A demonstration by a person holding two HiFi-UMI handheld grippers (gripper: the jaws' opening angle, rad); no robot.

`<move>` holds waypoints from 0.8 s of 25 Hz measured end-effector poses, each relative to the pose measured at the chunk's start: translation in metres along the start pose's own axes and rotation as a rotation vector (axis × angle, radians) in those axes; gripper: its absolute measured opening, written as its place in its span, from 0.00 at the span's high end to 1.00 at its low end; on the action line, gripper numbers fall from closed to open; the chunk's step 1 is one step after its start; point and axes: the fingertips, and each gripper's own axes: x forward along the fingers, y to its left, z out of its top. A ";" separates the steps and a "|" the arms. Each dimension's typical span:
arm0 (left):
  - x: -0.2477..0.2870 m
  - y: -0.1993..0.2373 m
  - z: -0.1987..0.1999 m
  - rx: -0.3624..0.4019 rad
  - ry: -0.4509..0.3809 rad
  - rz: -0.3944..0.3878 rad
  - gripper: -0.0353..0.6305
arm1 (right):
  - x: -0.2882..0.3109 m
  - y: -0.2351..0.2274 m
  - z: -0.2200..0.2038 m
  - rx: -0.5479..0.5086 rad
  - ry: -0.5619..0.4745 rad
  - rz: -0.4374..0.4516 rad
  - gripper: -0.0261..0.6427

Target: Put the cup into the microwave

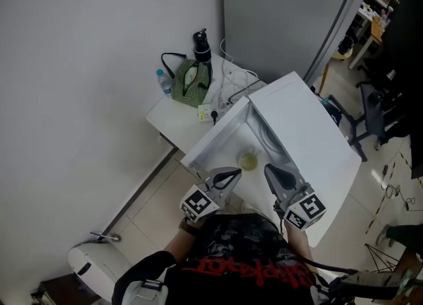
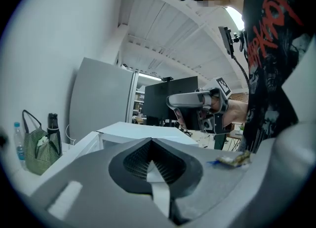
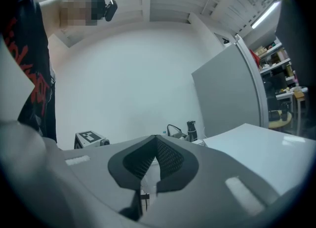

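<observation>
The white microwave (image 1: 301, 132) stands below me, seen from above, with a white panel (image 1: 215, 135) angled out on its left like an open door. A small clear cup (image 1: 248, 160) with a yellowish bottom sits in the gap between panel and body; whether it is inside the cavity I cannot tell. My left gripper (image 1: 236, 171) and right gripper (image 1: 268, 167) hover on either side of the cup, both shut and holding nothing. In the left gripper view the shut jaws (image 2: 150, 140) point over the microwave top towards the right gripper (image 2: 187, 99). The right gripper view shows its jaws (image 3: 157, 138) shut too.
A white table (image 1: 168, 122) by the wall carries a green bag (image 1: 192, 82), a black bottle (image 1: 201, 46), a small water bottle (image 1: 162, 80) and a power strip with cables (image 1: 221, 107). A grey partition (image 1: 284, 13) stands behind, an office chair (image 1: 373, 115) to the right.
</observation>
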 end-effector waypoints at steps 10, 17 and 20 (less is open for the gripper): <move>-0.002 0.010 0.030 0.013 -0.074 0.036 0.92 | -0.013 -0.037 -0.008 0.105 -0.070 -0.101 0.96; -0.004 0.009 0.003 0.032 -0.022 -0.018 0.44 | -0.011 -0.046 -0.009 0.125 -0.042 -0.134 0.96; 0.005 0.006 -0.008 0.021 0.005 -0.055 0.31 | -0.006 -0.043 -0.005 0.110 -0.037 -0.114 0.96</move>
